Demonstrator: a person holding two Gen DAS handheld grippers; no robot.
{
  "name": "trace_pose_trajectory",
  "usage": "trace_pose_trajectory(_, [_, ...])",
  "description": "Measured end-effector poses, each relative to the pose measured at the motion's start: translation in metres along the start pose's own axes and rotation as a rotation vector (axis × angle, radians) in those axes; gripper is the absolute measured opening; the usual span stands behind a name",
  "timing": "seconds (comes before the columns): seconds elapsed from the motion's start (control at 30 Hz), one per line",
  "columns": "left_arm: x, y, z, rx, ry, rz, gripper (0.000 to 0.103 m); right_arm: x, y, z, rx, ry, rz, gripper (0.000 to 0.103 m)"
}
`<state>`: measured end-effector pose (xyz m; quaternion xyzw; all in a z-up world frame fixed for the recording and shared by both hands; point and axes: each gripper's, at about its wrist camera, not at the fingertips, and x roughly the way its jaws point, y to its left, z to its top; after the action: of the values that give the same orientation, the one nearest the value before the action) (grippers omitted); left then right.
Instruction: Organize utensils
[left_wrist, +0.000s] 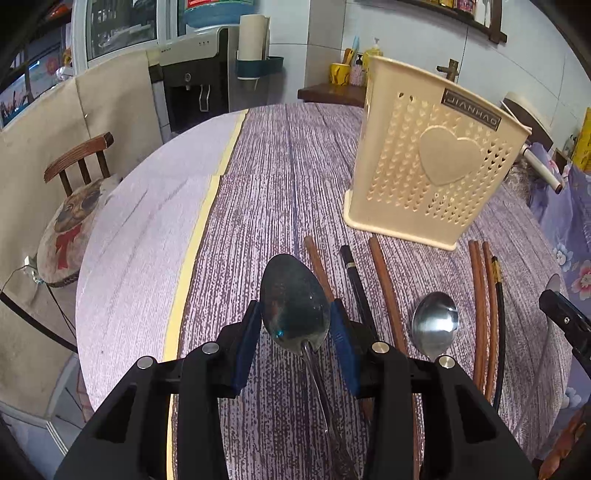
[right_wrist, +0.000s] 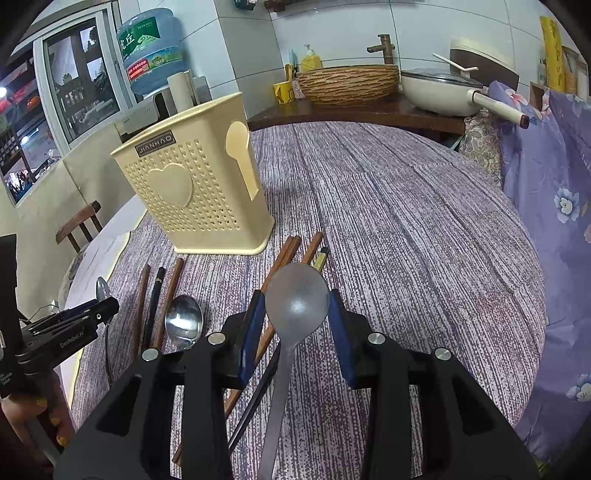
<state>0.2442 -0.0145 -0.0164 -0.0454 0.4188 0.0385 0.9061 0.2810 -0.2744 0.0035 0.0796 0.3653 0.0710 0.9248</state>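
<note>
Left wrist view: the left hand-held gripper (left_wrist: 294, 325) is clamped on a dark metal spoon (left_wrist: 294, 301), bowl pinched between the blue pads, lifted above the table (left_wrist: 280, 166). Ahead stands the cream utensil holder (left_wrist: 432, 162); brown and black chopsticks (left_wrist: 384, 280) and a shiny spoon (left_wrist: 435, 323) lie in front of it.

Right wrist view: the right hand-held gripper (right_wrist: 297, 321) grips a matte grey spoon (right_wrist: 296, 295) by its bowl, over the chopsticks (right_wrist: 284, 258). The holder (right_wrist: 192, 192) sits to the left, upright. The left hand-held gripper (right_wrist: 105, 308) shows at the left edge.
</note>
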Motion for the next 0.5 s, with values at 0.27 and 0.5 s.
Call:
trace_pose_trajectory(0.27, [-0.016, 0.002, 0.008, -0.004, -0.067, -0.008, 0.039, -0.016, 0.001, 0.009, -0.004, -0.043, 0.005, 0.036])
trace_pose_trajectory(0.5, [-0.033, 0.005, 0.017, -0.006, -0.126, -0.013, 0.039, -0.032, 0.004, 0.015, -0.012, -0.087, 0.001, 0.036])
